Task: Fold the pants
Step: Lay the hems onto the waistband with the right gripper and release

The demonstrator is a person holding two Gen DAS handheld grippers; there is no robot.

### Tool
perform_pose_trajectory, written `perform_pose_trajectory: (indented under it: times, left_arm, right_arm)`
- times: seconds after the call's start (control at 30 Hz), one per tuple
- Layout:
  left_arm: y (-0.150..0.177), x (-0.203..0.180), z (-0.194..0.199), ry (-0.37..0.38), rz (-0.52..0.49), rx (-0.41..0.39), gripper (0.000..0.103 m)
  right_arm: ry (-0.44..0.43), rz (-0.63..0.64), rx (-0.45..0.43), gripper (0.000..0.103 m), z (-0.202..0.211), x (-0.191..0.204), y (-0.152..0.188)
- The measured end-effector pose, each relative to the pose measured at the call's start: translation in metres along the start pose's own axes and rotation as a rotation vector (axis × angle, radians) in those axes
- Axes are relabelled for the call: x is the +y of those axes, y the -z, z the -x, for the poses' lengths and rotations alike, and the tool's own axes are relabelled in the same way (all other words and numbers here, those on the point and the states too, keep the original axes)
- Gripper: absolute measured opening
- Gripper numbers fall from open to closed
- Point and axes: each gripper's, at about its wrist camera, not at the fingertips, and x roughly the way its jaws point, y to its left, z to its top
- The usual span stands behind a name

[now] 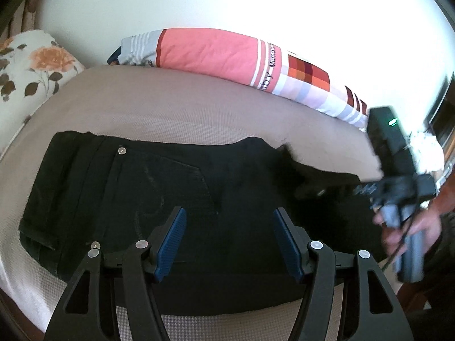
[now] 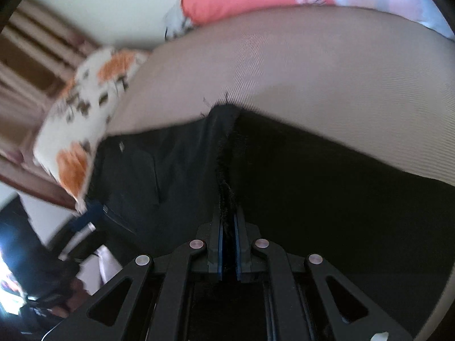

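Black pants (image 1: pixel 148 199) lie flat on a beige bed (image 1: pixel 170 105), directly under and ahead of the left gripper (image 1: pixel 229 244). The left gripper hangs above the pants, tilted downward, jaws apart and empty. To its right, a hand (image 1: pixel 409 227) carries the right gripper (image 2: pixel 228 244), angled steeply down, jaws nearly together pinching a frayed black hem (image 2: pixel 226 153). The cloth looks soft, limp and fairly heavy like denim; hems and waistband seem the firmest places to hold.
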Motion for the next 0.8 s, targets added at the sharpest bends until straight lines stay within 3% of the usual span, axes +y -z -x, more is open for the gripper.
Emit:
perform_pose_trajectory:
  times: [0.1,0.27,0.4,0.5,0.63,0.8]
  left_arm:
    - [0.001,0.000,-0.002,0.034,0.010,0.014,0.064]
    - [0.003,-0.007,-0.008,0.110,0.017,0.046,0.064]
    - [-0.001,-0.018,-0.017,0.172,0.023,0.067,0.064]
    - [-0.006,-0.033,-0.023,0.202,-0.011,0.066,0.064]
    - [-0.006,-0.057,-0.039,0.201,-0.079,0.079,0.064]
    - [0.012,-0.071,-0.066,0.143,-0.147,0.176,0.064]
  right_arm:
    - [-0.010,0.003,0.028,0.030,-0.011,0.007,0.003]
    - [-0.050,-0.014,-0.041,0.032,0.026,0.009,0.011]
    - [0.005,-0.072,-0.100,0.034,0.060,-0.011,0.029]
    - [0.044,-0.120,-0.098,0.034,0.071,-0.029,0.044]
    - [0.090,-0.179,-0.102,0.034,0.080,-0.053,0.067]
    - [0.097,-0.216,-0.093,0.034,0.079,-0.066,0.092]
